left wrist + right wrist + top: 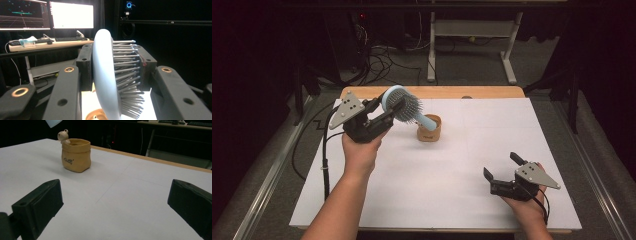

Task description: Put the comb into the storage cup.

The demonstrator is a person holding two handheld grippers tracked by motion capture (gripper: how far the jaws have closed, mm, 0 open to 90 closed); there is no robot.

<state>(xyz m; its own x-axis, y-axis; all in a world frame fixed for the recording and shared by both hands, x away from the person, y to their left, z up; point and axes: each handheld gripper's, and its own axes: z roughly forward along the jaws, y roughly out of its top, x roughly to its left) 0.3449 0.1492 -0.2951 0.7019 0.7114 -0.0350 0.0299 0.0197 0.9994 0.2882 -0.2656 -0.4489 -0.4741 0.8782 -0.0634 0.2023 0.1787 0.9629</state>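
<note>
A pale blue hairbrush [404,106] with grey bristles is held up over the back left of the table, its handle sloping down toward a small tan sack-shaped pot [429,129]. My left gripper [384,111] is shut on the brush head; in the left gripper view the jaws press the brush's back [103,75] on one side and its bristles on the other. The pot [75,155] has a little bear figure on its rim. My right gripper [502,166] rests open near the table's front right, nothing between its jaws.
A white sheet [452,175] covers the wooden table [437,92]. Behind the table stand a white desk frame [472,40] and loose cables [382,60] on the floor. Monitors [71,15] and a keyboard sit on a desk in the left gripper view.
</note>
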